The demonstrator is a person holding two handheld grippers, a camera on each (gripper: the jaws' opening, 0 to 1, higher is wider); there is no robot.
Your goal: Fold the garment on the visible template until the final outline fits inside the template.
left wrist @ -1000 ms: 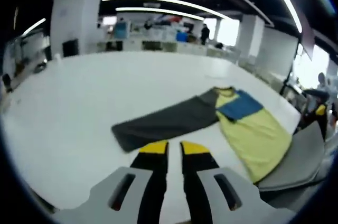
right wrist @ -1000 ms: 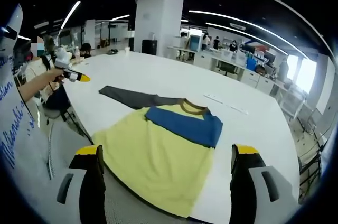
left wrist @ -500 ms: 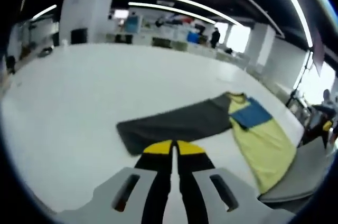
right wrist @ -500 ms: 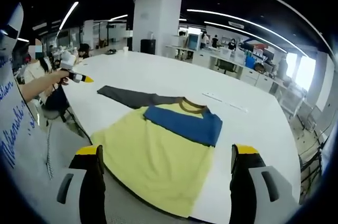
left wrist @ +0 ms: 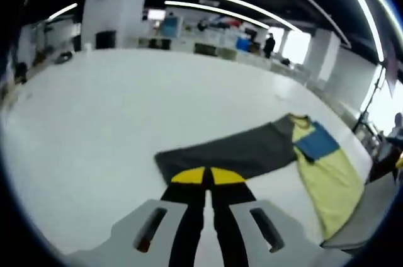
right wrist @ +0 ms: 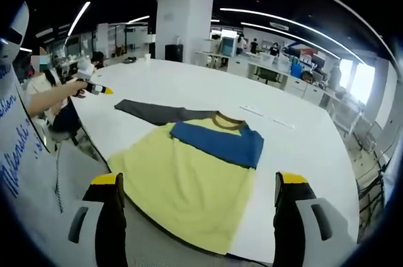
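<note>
1. Your left tongs (left wrist: 207, 176) have drawn together: a second ago a gap showed between the yellow tips, and now they meet with nothing between them. Over the same second they have come closer to the cuff end of the dark sleeve (left wrist: 233, 153), which now lies just beyond their tips.
2. Your right tongs (right wrist: 196, 182) have stayed wide apart and empty, hovering at the near side of the garment (right wrist: 189, 166), with its hem edge lying between the two jaws.
3. Reading this, the fold has not begun. The left tongs look set to reach for the sleeve end, but they would need to part before they could take cloth.
4. The garment lies flat on the white bench (left wrist: 94, 109). From the right tongs, its long axis runs away from you, hem nearest, collar and blue band (right wrist: 217, 142) farthest.
5. The dark sleeve stretches straight out sideways from the shoulder, off to the left of the right tongs, pointing toward your left tongs (right wrist: 94, 88).
6. No template outline can be made out on the bench.
</note>
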